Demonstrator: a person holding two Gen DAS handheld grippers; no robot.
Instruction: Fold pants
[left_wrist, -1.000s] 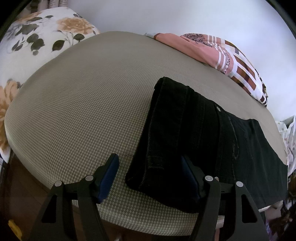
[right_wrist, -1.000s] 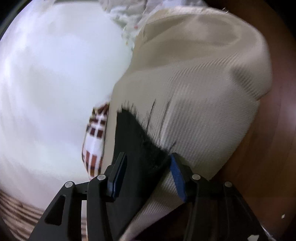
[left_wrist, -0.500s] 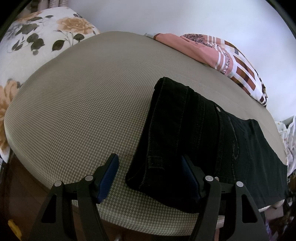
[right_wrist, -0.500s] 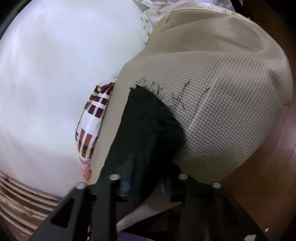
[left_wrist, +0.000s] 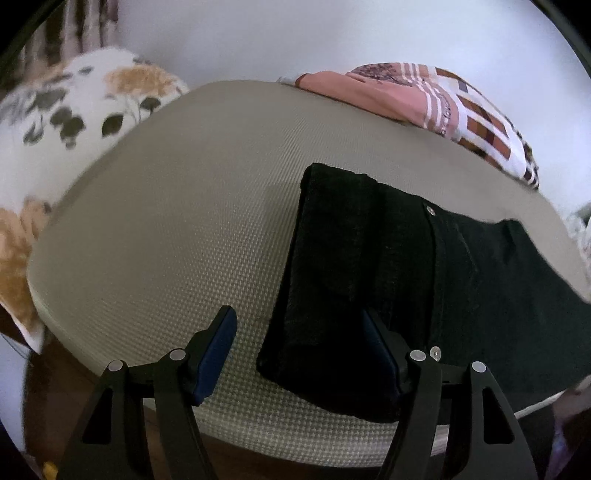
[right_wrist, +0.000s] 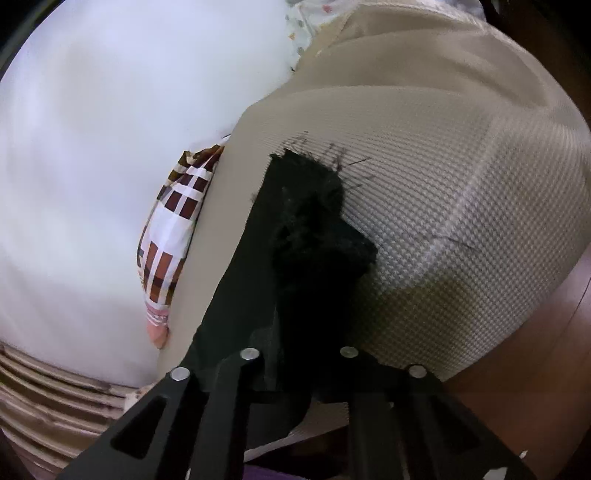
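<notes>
My right claw (right_wrist: 295, 369) has just been closing and, I think, pinches the frayed leg end of the black pants (right_wrist: 314, 229) to lift it. My left claw (left_wrist: 299, 350) waits apart, straddling the waist corner of the pants (left_wrist: 369, 258) on the tan cushion (left_wrist: 166, 221).

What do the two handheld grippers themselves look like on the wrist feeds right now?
Both are matte black plastic linkages with triangular cut-outs and round silver pivot pins. The left gripper has two flat fingers faced with dark blue pads. The right gripper has the same black frame and silver pins; its pads are hidden by black fabric. No cables, markings or sleeves show.
</notes>
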